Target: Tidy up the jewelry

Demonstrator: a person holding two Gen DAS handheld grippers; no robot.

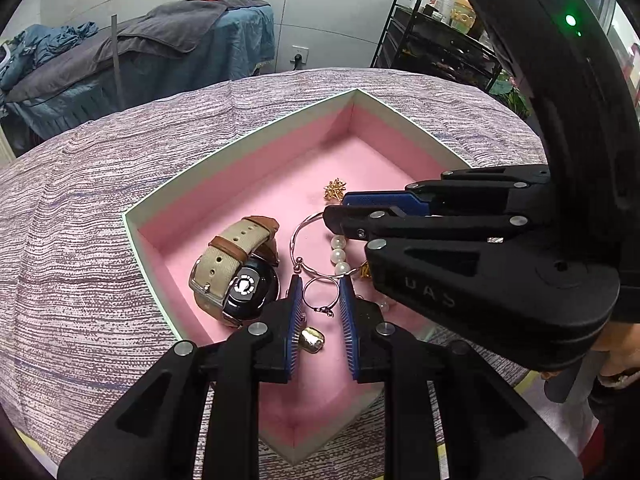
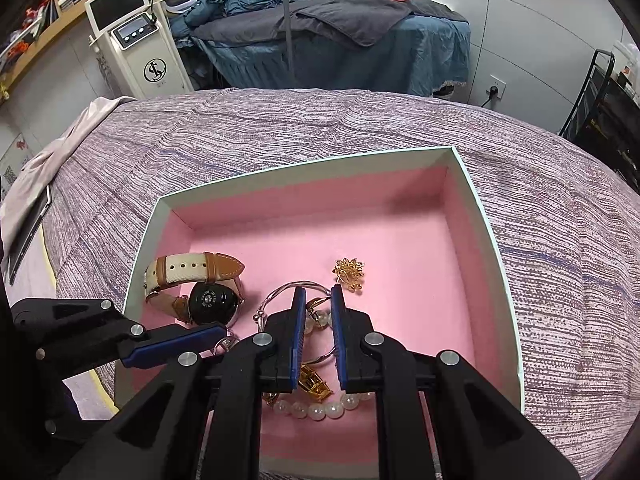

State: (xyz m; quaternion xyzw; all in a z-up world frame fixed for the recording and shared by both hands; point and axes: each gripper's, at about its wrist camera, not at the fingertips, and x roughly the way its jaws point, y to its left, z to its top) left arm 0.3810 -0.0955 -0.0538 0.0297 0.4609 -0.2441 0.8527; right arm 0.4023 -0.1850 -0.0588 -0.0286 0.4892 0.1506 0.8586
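Covering bed (image 2: 280,140): purple striped fabric (image 1: 80,240), wrinkled.

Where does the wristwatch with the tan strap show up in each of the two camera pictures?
Left wrist view: the wristwatch lies in the pink-lined box, lower centre-left, near its left wall.
Right wrist view: the wristwatch lies at centre-left, in the box's near-left part.
Shared landmark: the gold flower brooch.

Treatment room around the striped bedspread (image 2: 360,128)

Blue-draped massage bed (image 2: 360,40) at twelve o'clock, white screened machine (image 2: 136,36) at ten, black trolley (image 1: 432,44) at two, wall socket (image 2: 496,90) between
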